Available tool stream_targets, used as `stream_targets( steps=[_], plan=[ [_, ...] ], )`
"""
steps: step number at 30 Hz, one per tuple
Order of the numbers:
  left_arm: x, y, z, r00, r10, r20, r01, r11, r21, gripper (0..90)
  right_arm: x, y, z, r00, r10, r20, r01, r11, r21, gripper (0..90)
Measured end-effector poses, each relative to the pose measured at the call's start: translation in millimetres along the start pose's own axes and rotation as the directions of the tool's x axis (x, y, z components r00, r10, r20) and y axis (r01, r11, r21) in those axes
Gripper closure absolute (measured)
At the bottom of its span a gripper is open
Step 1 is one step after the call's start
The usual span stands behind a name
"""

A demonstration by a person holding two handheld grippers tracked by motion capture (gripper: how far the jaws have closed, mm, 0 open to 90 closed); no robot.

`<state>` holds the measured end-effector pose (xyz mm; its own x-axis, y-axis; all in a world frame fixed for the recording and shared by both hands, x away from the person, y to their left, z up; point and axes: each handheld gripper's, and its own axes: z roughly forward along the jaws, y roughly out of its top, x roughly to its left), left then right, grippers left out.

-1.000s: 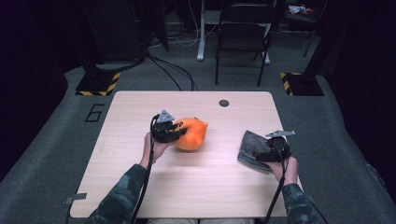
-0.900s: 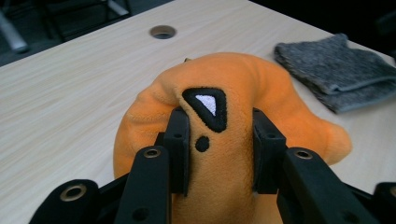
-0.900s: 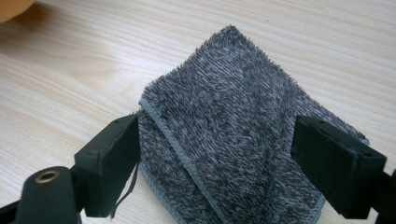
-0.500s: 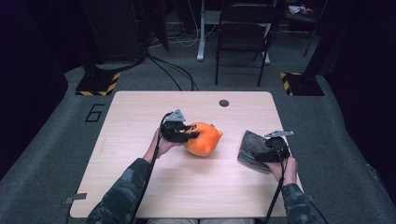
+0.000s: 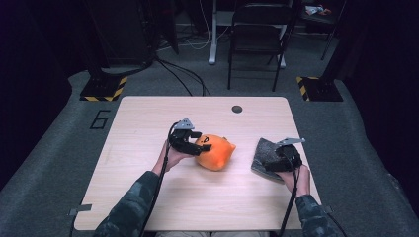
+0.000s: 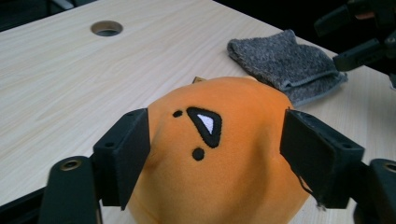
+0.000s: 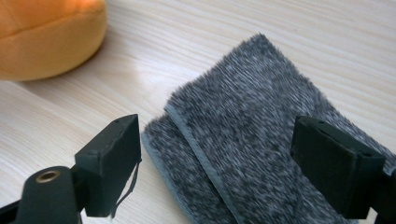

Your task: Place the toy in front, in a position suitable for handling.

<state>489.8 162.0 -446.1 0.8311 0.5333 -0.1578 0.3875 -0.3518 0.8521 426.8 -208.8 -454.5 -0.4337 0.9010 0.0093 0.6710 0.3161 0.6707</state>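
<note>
Grey towel right of orange plush, table beneath

High view: above, looking forward and down over the table. Gripper views: close, table-level, sharing the grey cloth.

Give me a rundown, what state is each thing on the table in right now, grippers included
Orange plush toy: lying on the table, between the left gripper's jaws, not squeezed.
Grey towel: folded, lying flat near the table's right edge.
Left gripper: jaws have just been opening, now wide around the toy.
Right gripper: open, over the towel, gripping nothing.
Table: round hole at the far edge, uncovered.
</note>
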Motion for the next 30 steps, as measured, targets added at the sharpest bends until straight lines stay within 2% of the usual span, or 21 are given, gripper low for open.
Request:
stream_targets(
  steps=[1,3,4,5,7,8,10,15,21,22,23,24,25,27,28,30],
  plan=[
    [-1.7,-0.4,-4.1,0.9997,-0.014,-0.02,0.014,0.9999,0.006,22.3,1.1,1.1,-0.2,1.0,-0.006,-0.008,0.006,1.0,-0.001,15.2],
    [-2.9,-2.0,-10.4,0.9991,-0.031,-0.027,0.031,0.9995,-0.005,20.4,6.0,5.8,-0.4,0.9997,-0.01,-0.022,0.01,1.0,-0.01,15.2],
    [-3.8,-3.2,-13.3,0.9977,-0.048,-0.048,0.047,0.9989,-0.007,20.7,7.6,7.8,0.0,0.9994,-0.021,-0.026,0.021,1.0,-0.024,15.3],
    [-3.7,-4.8,-16.8,0.9977,-0.053,-0.042,0.053,0.9985,-0.012,20.0,10.6,10.8,0.1,0.9992,-0.028,-0.03,0.027,0.999,-0.031,15.3],
    [-4.1,-8.8,-20.9,0.9944,-0.074,-0.075,0.073,0.9972,-0.014,20.3,17.4,17.8,0.6,0.998,-0.039,-0.05,0.037,0.998,-0.045,15.2],
    [-4.5,-11.6,-23.0,0.9933,-0.088,-0.075,0.087,0.9961,-0.016,20.2,19.6,20.0,0.8,0.9974,-0.047,-0.055,0.044,0.998,-0.054,15.3],
    [-3.4,-15.4,-25.0,0.9917,-0.094,-0.088,0.093,0.9956,-0.014,20.5,25.5,25.6,1.2,0.9958,-0.06,-0.07,0.055,0.996,-0.068,15.4],
    [-1.5,-27.4,-23.4,0.9829,-0.149,-0.108,0.148,0.9888,-0.022,21.7,40.0,36.3,5.4,0.9907,-0.092,-0.1,0.084,0.993,-0.087,16.2],
    [-2.3,-29.2,-16.2,0.9844,-0.142,-0.104,0.142,0.9898,-0.005,23.5,48.4,50.5,16.6,0.9841,-0.096,-0.149,0.081,0.991,-0.107,17.8],
    [-3.9,-29.4,-14.3,0.984,-0.142,-0.108,0.143,0.9897,0.002,23.5,48.4,50.5,16.6,0.9841,-0.096,-0.149,0.081,0.991,-0.107,17.8],
    [-3.5,-29.6,-13.2,0.9861,-0.132,-0.101,0.133,0.991,0.008,23.9,50.2,52.7,18.6,0.9836,-0.102,-0.148,0.086,0.99,-0.115,18.3],
    [-5.4,-31.1,-8.6,0.9844,-0.147,-0.097,0.148,0.9889,0.012,24.2,53.5,57.5,24.5,0.9801,-0.103,-0.17,0.085,0.99,-0.115,19.5],
    [-5.4,-31.1,-8.6,0.9844,-0.147,-0.097,0.148,0.9889,0.012,25.1,53.5,57.5,24.5,0.9801,-0.103,-0.17,0.085,0.99,-0.115,19.5],
    [-5.3,-32.3,-6.4,0.9863,-0.132,-0.098,0.135,0.9906,0.022,25.6,57.8,62.2,31.2,0.9766,-0.106,-0.187,0.085,0.99,-0.114,22.2],
    [-6.3,-33.2,-4.9,0.9858,-0.144,-0.086,0.146,0.9891,0.02,27.4,59.7,64.6,34.7,0.9743,-0.11,-0.196,0.088,0.989,-0.116,24.0],
    [-6.4,-34.8,-2.6,0.9861,-0.139,-0.091,0.142,0.9895,0.025,28.4,61.5,67.2,39.5,0.9706,-0.108,-0.215,0.084,0.989,-0.118,27.5]
  ],
)
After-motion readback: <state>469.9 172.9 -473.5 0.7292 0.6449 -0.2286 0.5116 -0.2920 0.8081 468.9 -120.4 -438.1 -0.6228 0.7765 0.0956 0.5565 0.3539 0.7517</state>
